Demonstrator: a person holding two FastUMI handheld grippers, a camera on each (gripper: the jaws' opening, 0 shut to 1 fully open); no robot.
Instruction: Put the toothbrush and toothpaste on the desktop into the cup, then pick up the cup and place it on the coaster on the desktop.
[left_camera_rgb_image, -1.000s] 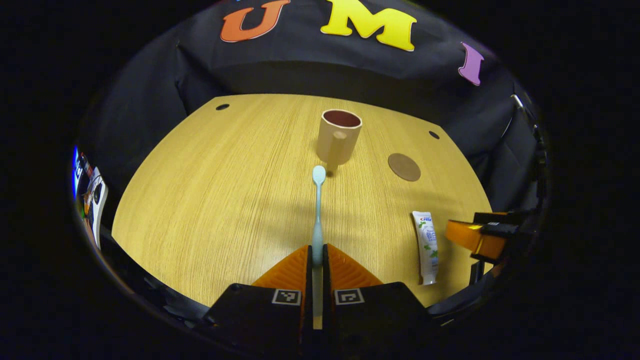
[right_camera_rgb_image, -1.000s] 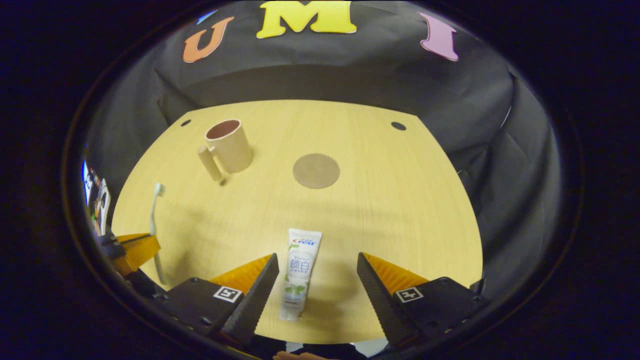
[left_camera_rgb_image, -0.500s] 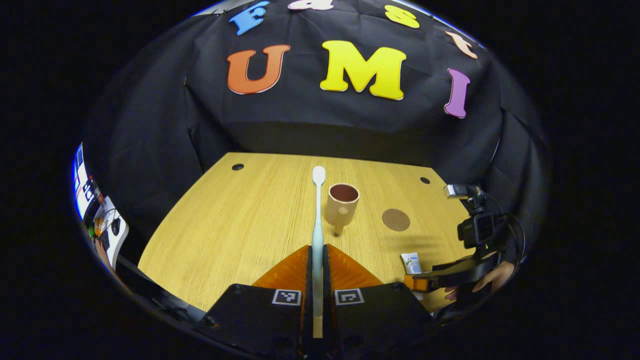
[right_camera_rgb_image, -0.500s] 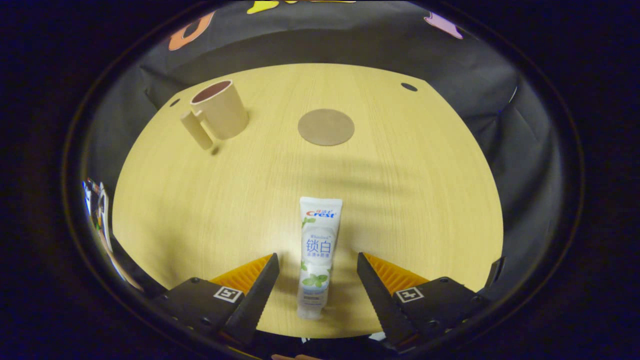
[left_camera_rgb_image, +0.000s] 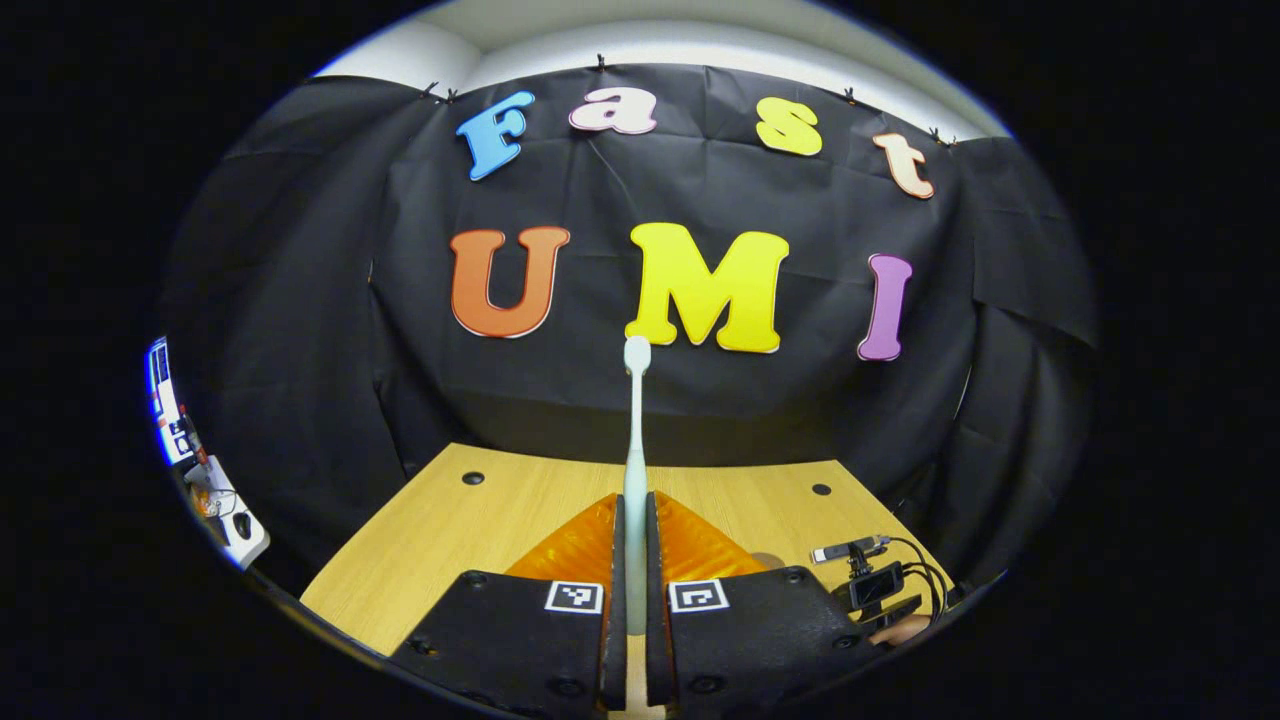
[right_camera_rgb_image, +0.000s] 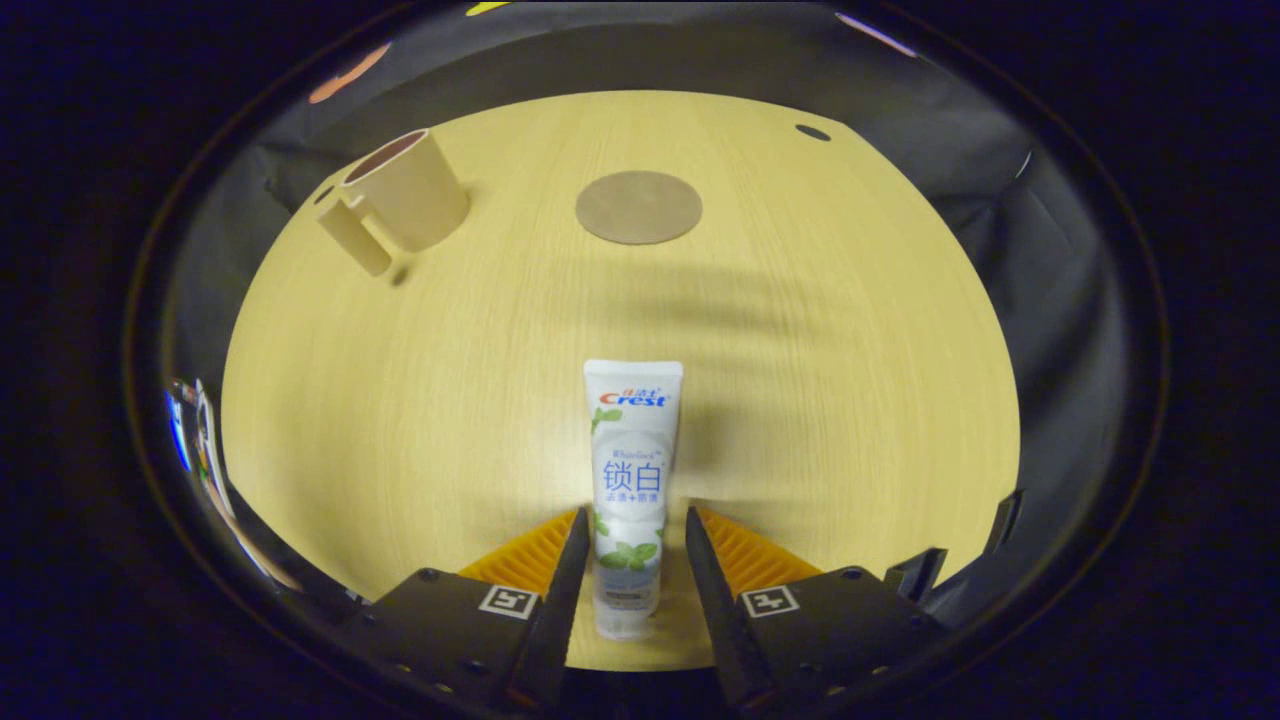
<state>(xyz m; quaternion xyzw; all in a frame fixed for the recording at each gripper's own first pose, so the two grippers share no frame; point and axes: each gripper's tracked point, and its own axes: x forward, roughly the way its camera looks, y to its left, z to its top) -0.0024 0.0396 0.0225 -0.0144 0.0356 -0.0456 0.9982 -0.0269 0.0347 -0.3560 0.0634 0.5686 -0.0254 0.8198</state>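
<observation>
My left gripper (left_camera_rgb_image: 632, 500) is shut on the pale toothbrush (left_camera_rgb_image: 635, 420), which sticks up in the air with its head in front of the booth wall. In the right gripper view the white toothpaste tube (right_camera_rgb_image: 632, 440) lies on the wooden table (right_camera_rgb_image: 400, 400), cap end toward me. My right gripper (right_camera_rgb_image: 635, 515) straddles the tube's lower half with narrow jaws; a small gap shows on the right side. The beige cup (right_camera_rgb_image: 405, 195) stands upright at the far left, handle toward me. The round brown coaster (right_camera_rgb_image: 638, 207) lies to its right.
Dark cable holes sit near the table's far corners (right_camera_rgb_image: 812, 132) (left_camera_rgb_image: 472, 478). The right gripper's rear and the hand holding it (left_camera_rgb_image: 880, 590) show low on the right in the left gripper view. Black cloth walls surround the table. Clutter lies off the left edge (left_camera_rgb_image: 215, 500).
The left gripper has risen and tilted up with the toothbrush, so the cup dropped out of its view. The right gripper has moved down over the toothpaste and its jaws have narrowed around it.
</observation>
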